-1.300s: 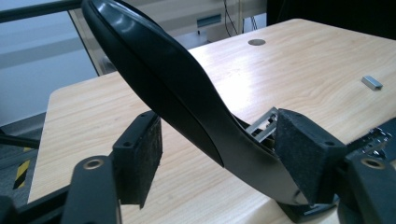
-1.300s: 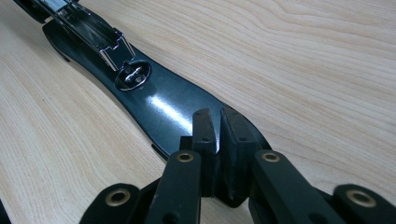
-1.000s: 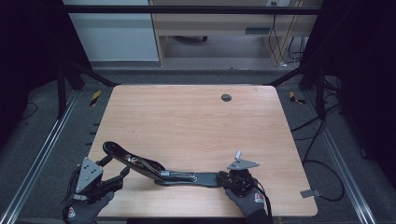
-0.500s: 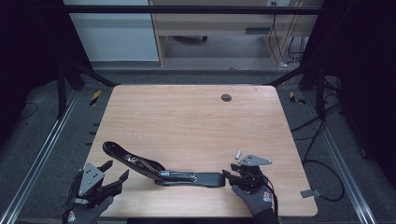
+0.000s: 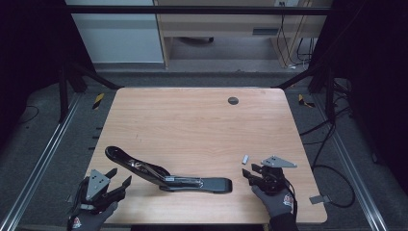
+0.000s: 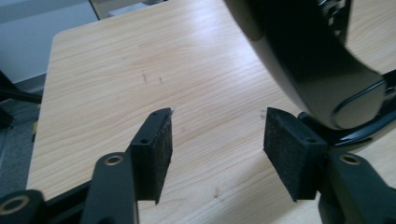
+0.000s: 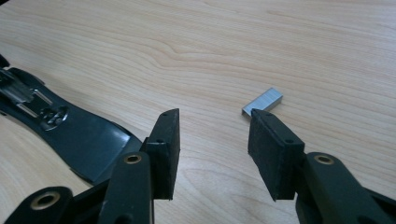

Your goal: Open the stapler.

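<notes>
A black stapler lies swung open near the front of the wooden table, its base flat and its top arm raised to the left. My left gripper sits at the front left, just short of that arm's end. In the left gripper view its jaws have just been closing and stand open on bare wood, with the stapler's arm above right. My right gripper has just been opening and stands open right of the base. A small strip of staples lies just past its right fingertip.
A dark round grommet sits near the table's far edge. Both hands are close to the front edge. Metal rails run along both sides on the floor, and cables trail on the right.
My right gripper has moved right, off the end of the stapler's base, and its jaws have spread. The left gripper has sunk a little and its jaws have narrowed. The stapler has stayed put.
</notes>
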Available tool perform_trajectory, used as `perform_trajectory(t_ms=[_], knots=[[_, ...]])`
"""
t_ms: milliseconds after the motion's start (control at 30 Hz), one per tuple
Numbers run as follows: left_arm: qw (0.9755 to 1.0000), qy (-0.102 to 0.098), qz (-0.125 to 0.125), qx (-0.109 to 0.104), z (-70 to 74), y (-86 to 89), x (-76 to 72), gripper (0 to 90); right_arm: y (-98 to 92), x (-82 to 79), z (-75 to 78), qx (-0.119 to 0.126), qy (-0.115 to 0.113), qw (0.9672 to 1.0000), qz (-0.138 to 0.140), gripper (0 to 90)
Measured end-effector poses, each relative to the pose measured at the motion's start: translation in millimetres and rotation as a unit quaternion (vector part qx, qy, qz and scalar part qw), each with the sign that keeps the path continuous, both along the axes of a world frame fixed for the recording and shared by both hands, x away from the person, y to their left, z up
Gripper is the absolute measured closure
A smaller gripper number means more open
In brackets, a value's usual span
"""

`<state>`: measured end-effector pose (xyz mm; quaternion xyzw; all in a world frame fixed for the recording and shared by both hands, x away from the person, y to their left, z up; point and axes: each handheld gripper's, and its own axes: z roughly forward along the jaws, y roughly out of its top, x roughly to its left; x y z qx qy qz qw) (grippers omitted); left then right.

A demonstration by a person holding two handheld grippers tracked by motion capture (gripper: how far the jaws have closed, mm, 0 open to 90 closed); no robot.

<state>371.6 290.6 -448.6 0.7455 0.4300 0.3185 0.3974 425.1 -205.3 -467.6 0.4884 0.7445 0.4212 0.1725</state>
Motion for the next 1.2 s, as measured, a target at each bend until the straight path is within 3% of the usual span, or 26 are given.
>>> perform_trajectory(t_ms=[267, 567, 733, 1133, 1200], knots=[[0.9999, 0.009, 0.004, 0.013, -6.6, 0.7, 4.1, 49.2, -1.6, 5.1, -0.8, -0.011, -0.002, 0.9998, -0.015, 55.6], [0.9996, 0.005, 0.014, 0.022, -12.0, 2.3, 7.8, 47.7, -0.7, 15.4, -2.6, -0.023, 0.002, 0.9995, -0.023, 57.0], [0.9995, 0.025, 0.021, 0.001, -18.0, 6.1, 12.3, 46.7, -1.0, 23.3, -5.0, -0.026, 0.007, 0.9993, -0.027, 58.8], [0.9984, 0.056, 0.011, -0.001, -24.2, 4.4, 18.8, 44.2, 6.6, 41.1, -5.3, -0.031, 0.013, 0.9989, -0.034, 59.9], [0.9981, 0.061, 0.01, 0.0, -25.0, 3.8, 19.4, 44.1, 9.7, 46.2, -6.0, -0.022, 0.016, 0.999, -0.036, 59.9]])
